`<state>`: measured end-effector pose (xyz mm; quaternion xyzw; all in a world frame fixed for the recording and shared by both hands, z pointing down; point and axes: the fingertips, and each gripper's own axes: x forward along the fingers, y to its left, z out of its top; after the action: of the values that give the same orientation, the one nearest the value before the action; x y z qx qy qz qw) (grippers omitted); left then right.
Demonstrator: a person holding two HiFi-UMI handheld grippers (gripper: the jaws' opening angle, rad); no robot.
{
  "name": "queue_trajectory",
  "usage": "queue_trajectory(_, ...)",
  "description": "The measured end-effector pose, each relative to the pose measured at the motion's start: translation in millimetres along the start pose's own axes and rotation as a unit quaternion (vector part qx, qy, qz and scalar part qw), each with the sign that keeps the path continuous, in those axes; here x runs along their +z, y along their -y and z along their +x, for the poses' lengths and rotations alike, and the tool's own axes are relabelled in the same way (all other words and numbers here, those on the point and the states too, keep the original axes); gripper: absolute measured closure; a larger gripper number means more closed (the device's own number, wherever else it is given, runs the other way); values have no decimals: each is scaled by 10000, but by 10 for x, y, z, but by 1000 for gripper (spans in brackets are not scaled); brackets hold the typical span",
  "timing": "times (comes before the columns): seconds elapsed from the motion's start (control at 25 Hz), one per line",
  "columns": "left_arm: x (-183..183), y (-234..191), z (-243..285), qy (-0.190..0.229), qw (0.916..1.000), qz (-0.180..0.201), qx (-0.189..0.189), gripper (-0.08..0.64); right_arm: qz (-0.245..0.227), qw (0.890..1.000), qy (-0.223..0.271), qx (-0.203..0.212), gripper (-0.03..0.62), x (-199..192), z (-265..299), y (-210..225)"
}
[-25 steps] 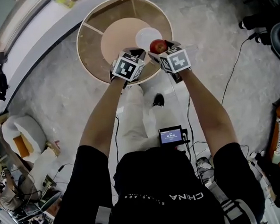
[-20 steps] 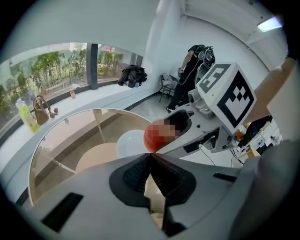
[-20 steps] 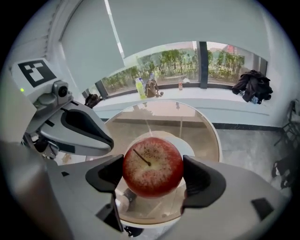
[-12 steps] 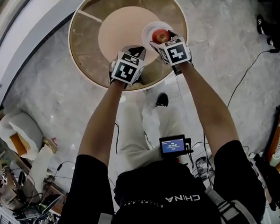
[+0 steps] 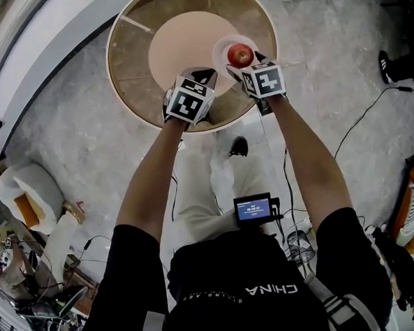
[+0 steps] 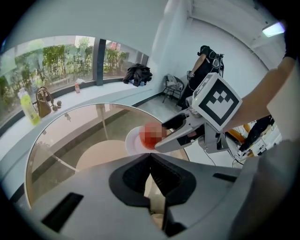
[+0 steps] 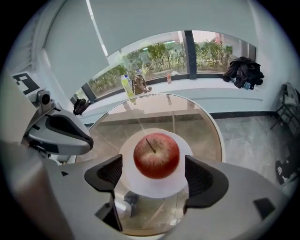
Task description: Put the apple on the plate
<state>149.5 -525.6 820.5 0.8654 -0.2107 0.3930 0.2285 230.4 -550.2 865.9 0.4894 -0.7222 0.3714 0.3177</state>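
Right claw [image 7: 155,174] is wide open, gripping nothing. The apple [image 7: 156,154] sits between its jaws, clear of both, on the white plate [image 7: 140,186]. Left claw [image 6: 150,174] is pinched closed, empty.

Middle of plate [image 7: 149,188] hidden beneath apple [image 7: 156,155]

A round glass counter [image 5: 127,54] stands on a grey marble floor [image 5: 72,134], with a tan disc showing under the glass at its middle. On the curved windowsill [image 7: 201,85] beyond it, a yellow-green bottle [image 7: 124,84] stands just beside a brown bag [image 7: 139,85], and a black jacket [image 7: 243,70] lies heaped toward the sill's right end. A black cable [image 5: 361,113] trails over the floor, and a cream armchair [image 5: 31,200] stands well apart from the counter.
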Motion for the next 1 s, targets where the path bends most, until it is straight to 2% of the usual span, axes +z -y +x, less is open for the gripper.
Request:
queue_trajectory(0.2,145,54,-260,-76,9999,42,69,541,89,9999,15,-101,190,53,-414,-2)
queue_trajectory(0.32,223,271,-543,-98,9999,22,-17,541,168,9998,80,-116,192,121,-878,-167)
queue_trajectory(0.4,313,481,-845,-39,10000,-22,-53,541,349,9992,174,-26,192,195,-1318,-389)
queue_trajectory(0.52,522,679,-1273,199,9992,-333,37,541,761,9956,490,240,193,406,-1902,-754)
queue_trajectory(0.64,741,820,-1448,376,9984,-410,94,541,588,9951,654,458,199,570,-2250,-946)
queue_trajectory(0.68,786,867,-1475,399,9985,-350,105,541,440,9956,683,457,213,605,-2350,-960)
queue_trajectory(0.72,832,895,-1499,423,9986,-295,128,541,289,9961,745,384,257,659,-2448,-940)
queue_trajectory(0.76,879,904,-1527,451,9985,-259,161,541,159,9961,829,250,352,723,-2538,-893)
queue_trajectory(0.8,913,908,-1558,472,9984,-239,192,541,67,9959,891,109,484,771,-2610,-843)
queue_trajectory(0.84,925,917,-1592,480,9984,-222,213,541,16,9960,898,0,514,785,-2666,-806)
queue_trajectory(1.0,885,986,-1739,487,9982,-120,327,541,71,9966,816,-93,549,696,-2855,-795)
